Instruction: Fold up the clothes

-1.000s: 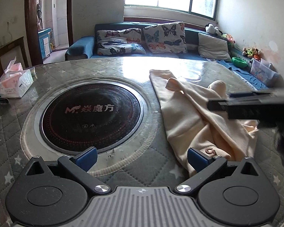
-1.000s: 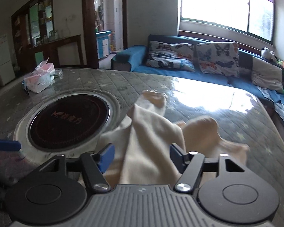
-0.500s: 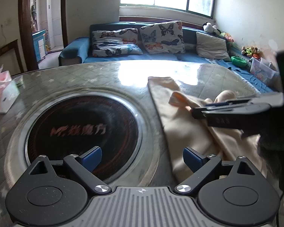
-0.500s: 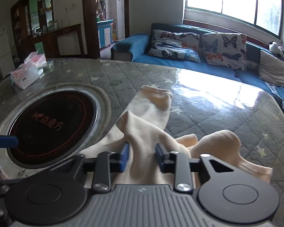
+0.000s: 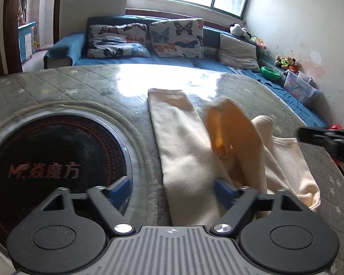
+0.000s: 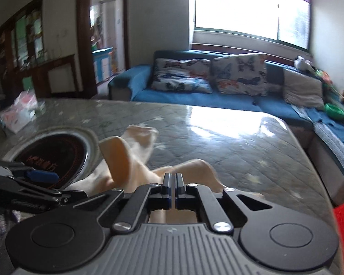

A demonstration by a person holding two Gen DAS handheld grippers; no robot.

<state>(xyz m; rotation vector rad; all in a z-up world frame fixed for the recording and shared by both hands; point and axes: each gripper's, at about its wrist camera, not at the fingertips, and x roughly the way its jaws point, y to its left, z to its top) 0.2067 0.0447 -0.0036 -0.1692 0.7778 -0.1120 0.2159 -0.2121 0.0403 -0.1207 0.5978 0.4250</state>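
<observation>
Cream garment (image 5: 183,142) lies beside the round hotplate (image 5: 55,160). Your right gripper (image 6: 172,183) has pinched a fold; your left gripper (image 5: 172,189), jaws closing, straddles cloth ungripped. Pull now and it bunches.

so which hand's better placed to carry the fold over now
Right, I'd say: the right gripper is already shut on the cloth, a fold lifted. The left gripper, jaws closing, only straddles the cloth's edge, pads apart.
</observation>
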